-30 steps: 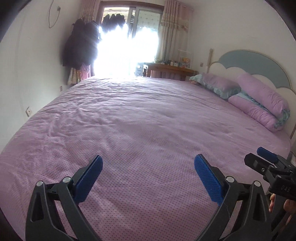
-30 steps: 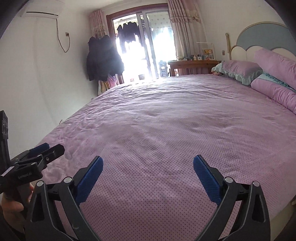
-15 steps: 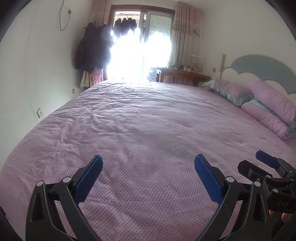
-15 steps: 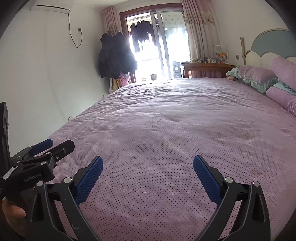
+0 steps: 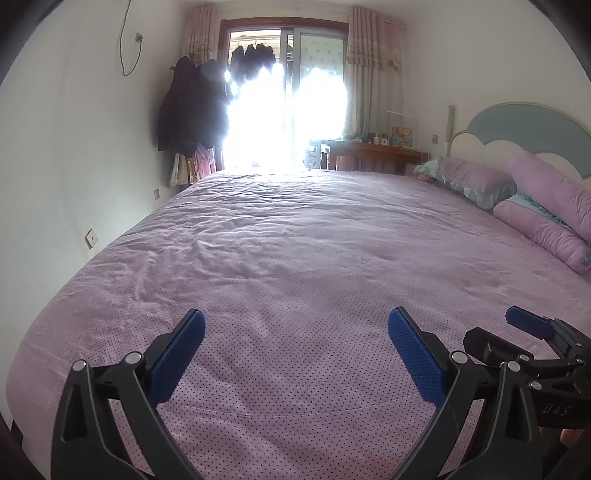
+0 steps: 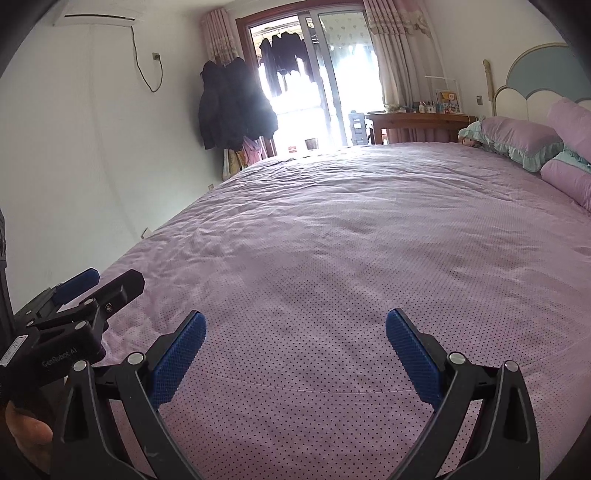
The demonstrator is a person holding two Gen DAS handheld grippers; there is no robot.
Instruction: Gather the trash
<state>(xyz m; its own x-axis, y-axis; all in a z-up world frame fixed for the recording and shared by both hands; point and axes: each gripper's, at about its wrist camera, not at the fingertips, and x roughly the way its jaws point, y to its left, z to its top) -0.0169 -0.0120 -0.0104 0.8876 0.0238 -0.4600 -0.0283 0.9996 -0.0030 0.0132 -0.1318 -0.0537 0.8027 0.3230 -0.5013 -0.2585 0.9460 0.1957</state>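
Note:
No trash shows in either view. My left gripper (image 5: 295,332) is open and empty, held over the near edge of a bed with a purple dotted cover (image 5: 303,251). My right gripper (image 6: 295,334) is also open and empty over the same near edge of the bed (image 6: 351,240). The right gripper shows at the lower right of the left wrist view (image 5: 517,332). The left gripper shows at the lower left of the right wrist view (image 6: 96,286).
Purple pillows (image 5: 480,181) lie at the blue headboard (image 5: 528,125) on the right. A wooden desk (image 5: 373,153) stands by the bright balcony door (image 5: 288,110). Dark coats (image 5: 192,107) hang on the left wall. An air conditioner (image 6: 96,20) is mounted high up.
Both grippers have tilted up and drawn back toward the near edge of the bed, so more of the walls and the door shows. Both stayed open.

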